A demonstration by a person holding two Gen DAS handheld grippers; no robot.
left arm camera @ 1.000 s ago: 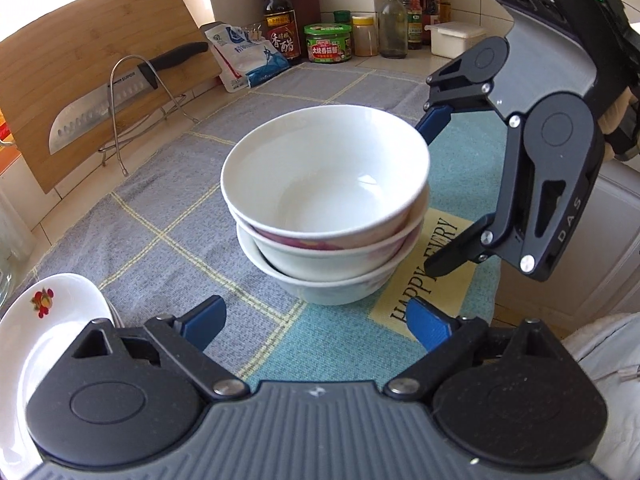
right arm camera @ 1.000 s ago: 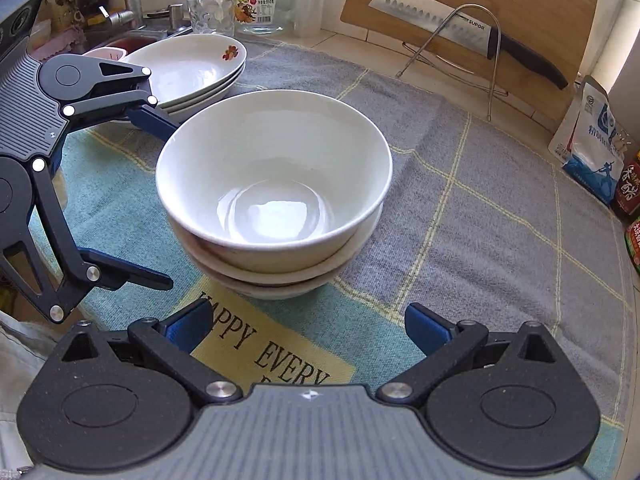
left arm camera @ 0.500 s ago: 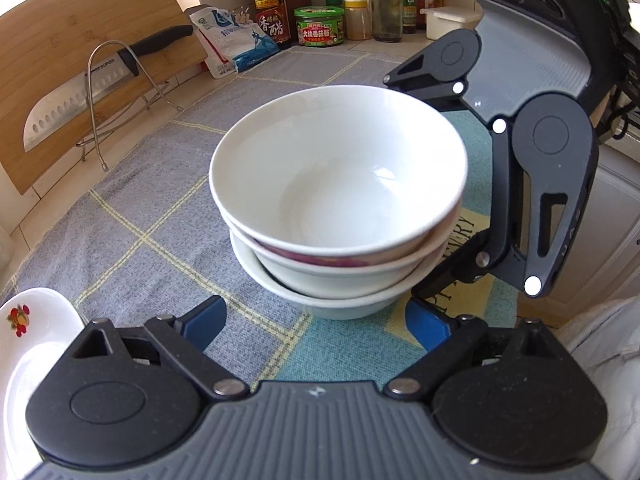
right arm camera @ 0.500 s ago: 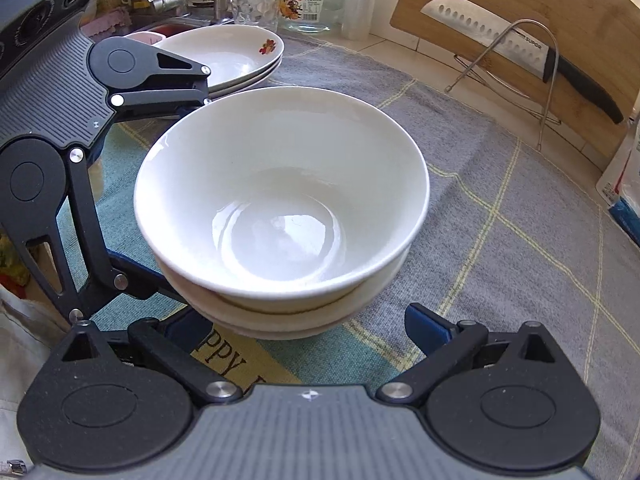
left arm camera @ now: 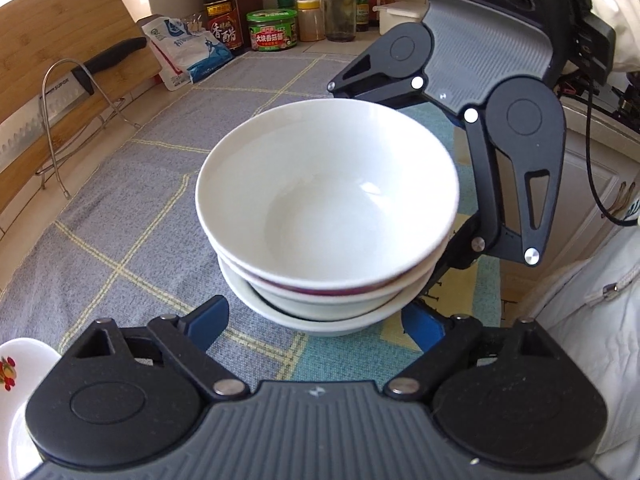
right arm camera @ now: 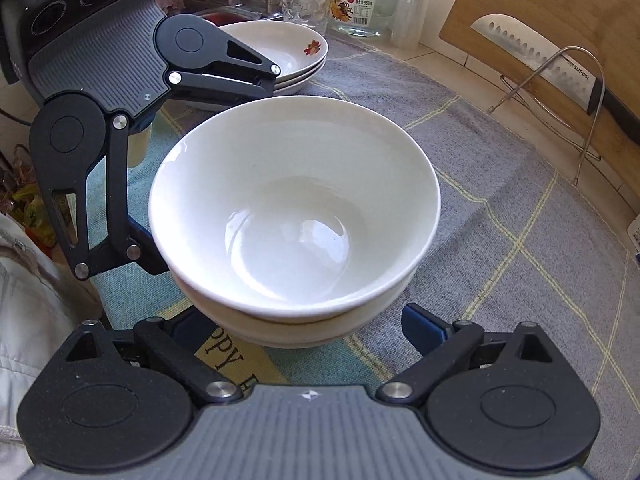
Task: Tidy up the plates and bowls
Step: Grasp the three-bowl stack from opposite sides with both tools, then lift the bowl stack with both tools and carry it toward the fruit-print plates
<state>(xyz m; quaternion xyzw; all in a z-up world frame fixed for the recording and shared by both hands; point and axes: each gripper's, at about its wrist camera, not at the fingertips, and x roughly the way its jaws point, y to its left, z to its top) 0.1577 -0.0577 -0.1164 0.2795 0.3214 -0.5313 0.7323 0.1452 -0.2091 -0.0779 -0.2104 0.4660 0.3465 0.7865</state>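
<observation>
Three white bowls point(left arm camera: 328, 208) sit nested in a stack point(right arm camera: 296, 208) on a grey and teal checked cloth point(left arm camera: 132, 216). My left gripper point(left arm camera: 316, 320) reaches in from one side, its blue pads point(left arm camera: 208, 320) flanking the bottom bowl, jaws closing with a small gap still showing. From the opposite side my right gripper point(right arm camera: 308, 328) straddles the stack, its blue pads point(right arm camera: 424, 328) just off the bowl wall, jaws closing. A stack of flower-printed plates point(right arm camera: 288, 52) lies behind the left gripper; one plate's edge point(left arm camera: 24, 360) shows at lower left.
A knife on a wire rack point(right arm camera: 540, 64) leans against a wooden cutting board point(left arm camera: 60, 32). Bottles and jars point(left arm camera: 272, 32) and a bag point(left arm camera: 188, 52) line the counter's back. A glass point(right arm camera: 304, 0) and jar stand near the sink. A person's white garment point(left arm camera: 580, 320) is close by.
Both grippers have closed in on the bowl stack from opposite sides and tilted further down; their jaws have narrowed around its base. The bowls stay on the cloth.
</observation>
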